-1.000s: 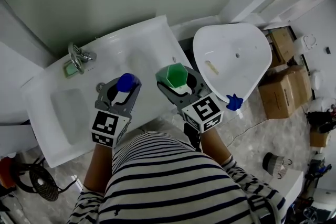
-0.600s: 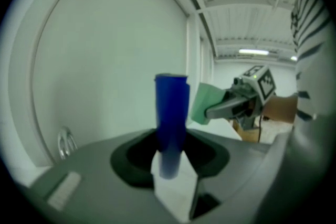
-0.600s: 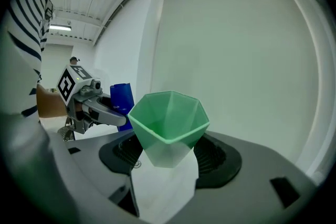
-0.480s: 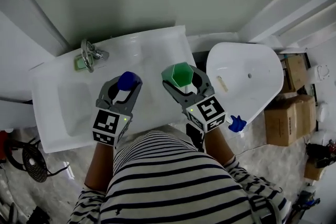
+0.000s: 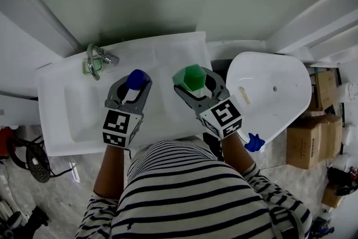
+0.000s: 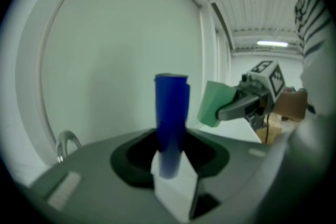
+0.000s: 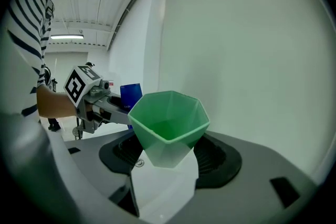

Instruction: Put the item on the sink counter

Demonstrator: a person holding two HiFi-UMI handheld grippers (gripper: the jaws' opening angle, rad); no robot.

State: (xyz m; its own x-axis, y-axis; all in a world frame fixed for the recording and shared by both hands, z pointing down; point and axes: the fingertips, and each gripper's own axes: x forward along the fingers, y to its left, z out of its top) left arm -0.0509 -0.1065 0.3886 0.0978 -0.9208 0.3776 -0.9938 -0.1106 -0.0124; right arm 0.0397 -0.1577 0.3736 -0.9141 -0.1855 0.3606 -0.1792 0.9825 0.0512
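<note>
My left gripper is shut on a tall blue cylinder, which stands upright between its jaws. A green faceted cup sits mouth up in my right gripper, held by its narrow base. Both grippers hang side by side over the flat right part of the white sink counter. From the left gripper view the green cup shows to the right; from the right gripper view the blue cylinder shows to the left.
The sink basin lies at the counter's left, with a chrome tap behind it. A white toilet bowl stands right of the counter, a blue object by it. Cardboard boxes sit on the floor at far right.
Both grippers, with their items, now sit further along the counter towards the wall and above its flat right part. Their grips look the same.
</note>
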